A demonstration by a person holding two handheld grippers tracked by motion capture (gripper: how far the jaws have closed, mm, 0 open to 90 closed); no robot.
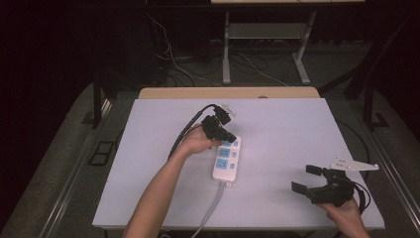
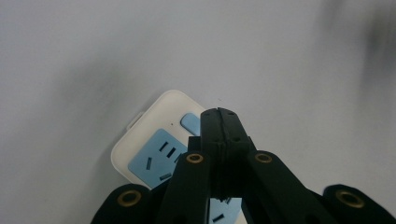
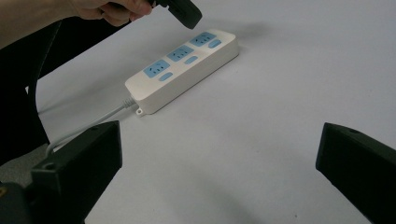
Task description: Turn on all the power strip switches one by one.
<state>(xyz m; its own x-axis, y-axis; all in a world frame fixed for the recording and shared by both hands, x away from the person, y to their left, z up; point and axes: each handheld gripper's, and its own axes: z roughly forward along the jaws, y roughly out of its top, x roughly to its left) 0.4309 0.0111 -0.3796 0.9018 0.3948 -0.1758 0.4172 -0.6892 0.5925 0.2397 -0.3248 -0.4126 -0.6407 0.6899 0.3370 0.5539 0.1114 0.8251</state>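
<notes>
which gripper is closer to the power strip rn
Left. The left gripper, jaws shut, hovers just over the far end of the power strip. The right gripper, jaws open, sits well off to the strip's right side.

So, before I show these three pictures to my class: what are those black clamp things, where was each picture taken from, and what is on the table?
No robot here: a person holds a hand-held clamp tool in each hand. The high view looks down on the white table from above. The other two pictures come from small cameras riding on the tools, looking along their black jaws.

On the table lies a white power strip with blue sockets and a grey cable running toward the person.

The left gripper, jaws shut with nothing between them, hangs over the far end of the strip; whether it touches a blue switch I cannot tell. The right gripper sits off to the side, jaws open and holding nothing.
</notes>
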